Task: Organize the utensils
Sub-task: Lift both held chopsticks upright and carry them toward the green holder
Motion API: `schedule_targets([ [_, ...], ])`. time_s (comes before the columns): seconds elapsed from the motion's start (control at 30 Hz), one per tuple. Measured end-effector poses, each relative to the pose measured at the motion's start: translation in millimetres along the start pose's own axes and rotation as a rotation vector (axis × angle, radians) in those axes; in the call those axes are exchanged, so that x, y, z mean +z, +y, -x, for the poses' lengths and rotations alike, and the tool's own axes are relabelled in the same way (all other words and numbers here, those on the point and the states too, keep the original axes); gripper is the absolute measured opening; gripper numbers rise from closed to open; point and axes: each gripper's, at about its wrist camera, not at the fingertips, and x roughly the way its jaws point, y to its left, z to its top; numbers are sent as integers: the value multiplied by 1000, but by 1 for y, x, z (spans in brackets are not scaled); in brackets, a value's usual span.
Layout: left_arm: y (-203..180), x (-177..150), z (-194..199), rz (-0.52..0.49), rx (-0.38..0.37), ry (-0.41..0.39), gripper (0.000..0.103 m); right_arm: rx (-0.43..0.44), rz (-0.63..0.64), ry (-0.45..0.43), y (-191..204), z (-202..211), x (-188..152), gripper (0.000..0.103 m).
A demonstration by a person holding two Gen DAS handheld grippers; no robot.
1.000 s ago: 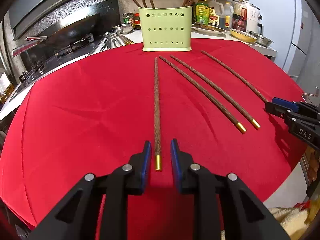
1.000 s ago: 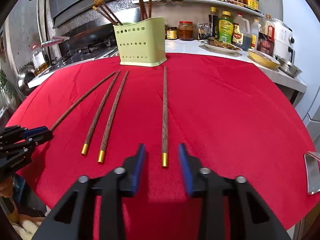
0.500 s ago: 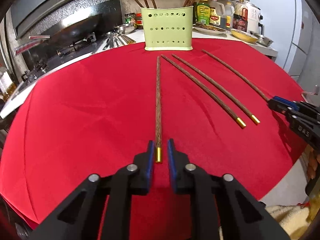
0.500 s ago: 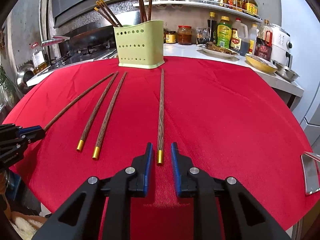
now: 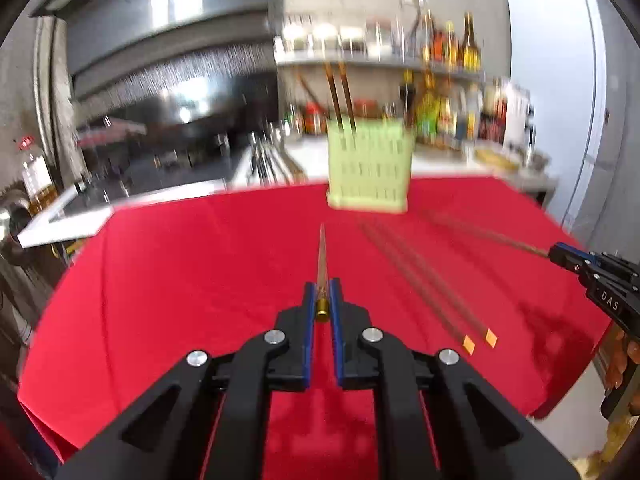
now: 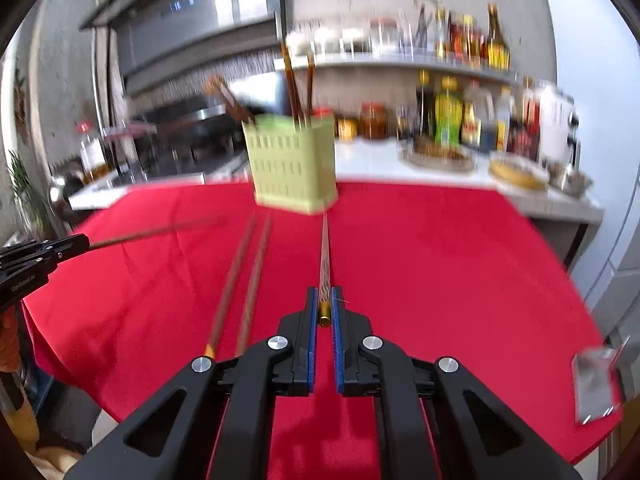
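My left gripper [image 5: 322, 300] is shut on the gold-capped end of a long brown chopstick [image 5: 322, 256], lifted off the red tablecloth and pointing at the green holder [image 5: 368, 168]. My right gripper [image 6: 325, 304] is shut on a second chopstick [image 6: 325, 248], also lifted and pointing at the holder [image 6: 292, 164]. Two more chopsticks [image 5: 424, 280] lie side by side on the cloth between the grippers; they also show in the right wrist view [image 6: 240, 280]. The holder has several chopsticks standing in it. Each gripper shows in the other's view: the right [image 5: 560, 254] and the left [image 6: 80, 242].
The round table with the red cloth [image 5: 180, 280] stands against a counter with bottles [image 6: 448, 120], plates and bowls [image 6: 516, 172] behind the holder. A stove with a wok [image 5: 180, 132] is at the back left. A shiny metal object [image 6: 596, 384] lies at the cloth's right edge.
Both grippers have closed on their chopsticks' gold ends and lifted them off the cloth. The views have tilted up and are blurred by motion.
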Motion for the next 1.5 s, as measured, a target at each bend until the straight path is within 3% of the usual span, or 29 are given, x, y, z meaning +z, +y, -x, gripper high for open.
schedule_targets([
  [0.23, 6, 56, 46, -7, -9, -216, 7, 4, 49, -164, 10, 30, 69, 7],
  [0.4, 5, 78, 50, -1, -38, -260, 7, -5, 78, -216, 17, 38, 104, 7],
  [0.6, 4, 72, 49, -15, -22, -287, 7, -37, 111, -222, 23, 36, 105, 7],
  [0.77, 3, 59, 38, -38, -23, -225, 7, -12, 100, -112, 21, 11, 88, 7],
  [0.93, 6, 29, -10, -15, -59, -10, 7, -11, 98, -1, 19, -17, 56, 7],
  [1.03, 9, 17, -26, 2, -58, 49, 7, -9, 94, 27, 19, -23, 47, 7],
  [1.3, 12, 15, -28, -2, -37, 54, 6, -17, 96, 23, 18, -22, 45, 7],
  [1.5, 9, 55, -23, -27, -46, -3, 6, -37, 85, -13, 7, -25, 73, 7],
])
